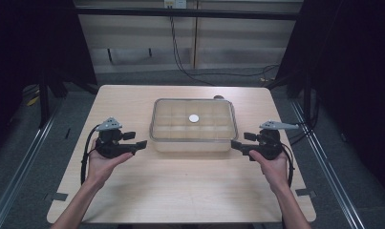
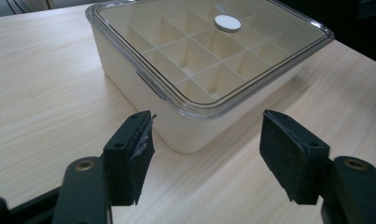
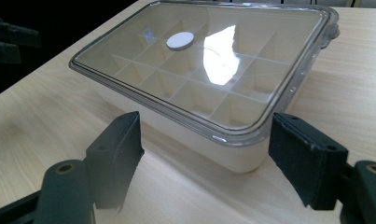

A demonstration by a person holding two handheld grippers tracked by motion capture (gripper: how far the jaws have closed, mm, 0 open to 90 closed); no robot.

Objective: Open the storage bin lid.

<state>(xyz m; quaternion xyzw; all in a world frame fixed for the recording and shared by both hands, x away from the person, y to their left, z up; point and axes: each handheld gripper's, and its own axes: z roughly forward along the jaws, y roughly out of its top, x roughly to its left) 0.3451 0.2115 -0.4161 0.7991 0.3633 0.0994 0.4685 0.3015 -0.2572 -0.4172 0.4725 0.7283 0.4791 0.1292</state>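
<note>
I held my left gripper (image 1: pixel 141 144) at nine o'clock and right gripper (image 1: pixel 235 144) at three o'clock of the cream compartment box with clear lid (image 1: pixel 194 125), mid-bench (image 1: pixel 180 191), jaws spread, empty. Uneven squeezing could skid it or pop the lid.

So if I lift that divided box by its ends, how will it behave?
The box looks like rigid plastic, so probably stiff. Its compartments look empty, so likely light. The clear lid is glossy and may slip or lift off.

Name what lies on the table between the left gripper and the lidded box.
Nothing: in the high view, bare table separates the left gripper from the lidded box.
</note>
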